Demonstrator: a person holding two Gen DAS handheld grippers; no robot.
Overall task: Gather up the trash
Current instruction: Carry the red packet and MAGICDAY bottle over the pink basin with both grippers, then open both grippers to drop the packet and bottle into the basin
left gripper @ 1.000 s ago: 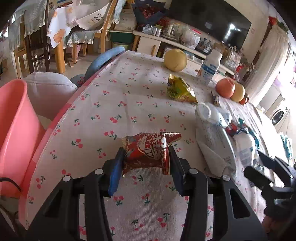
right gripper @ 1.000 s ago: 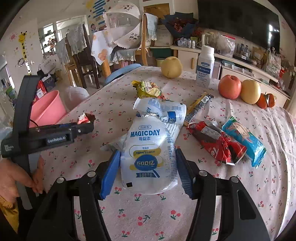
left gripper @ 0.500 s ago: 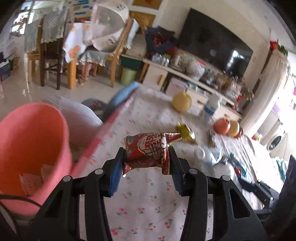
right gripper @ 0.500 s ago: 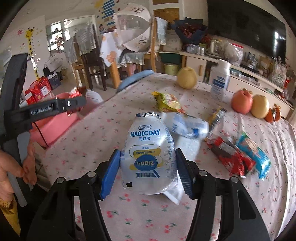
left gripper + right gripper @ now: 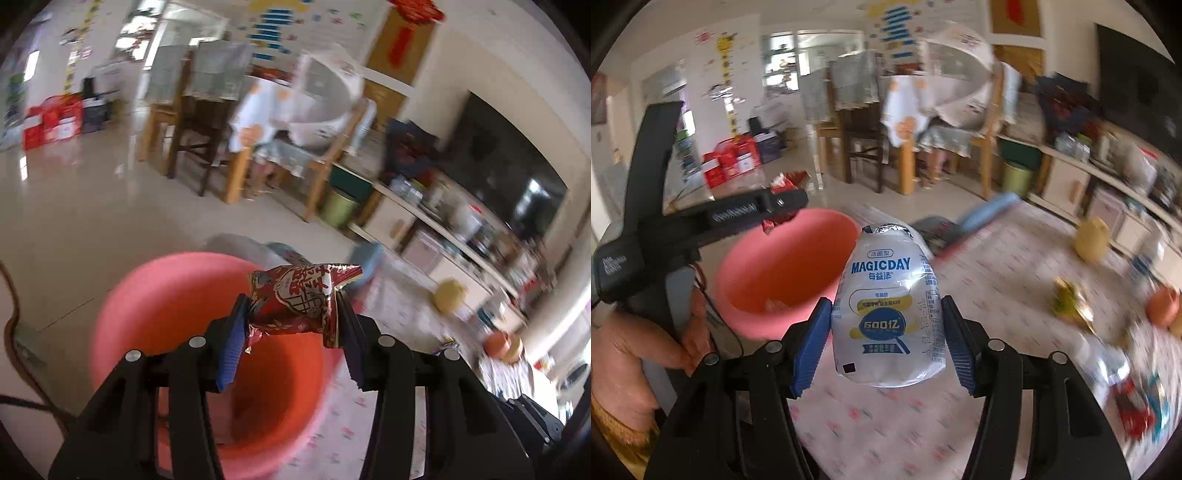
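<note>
— Red foil wrapper, where is it?

— Clenched crosswise in my left tongs, in front of the mouth of the pink bucket that stands beside the table.

— And your right tongs?

— Grasping the white MAGICDAY pouch upright, blue pads pressed on both its sides, above the cherry-print cloth near the bucket's rim.

— What's left on the table?

— Blurred, but I make out a yellow wrapper and some fruit.
</note>
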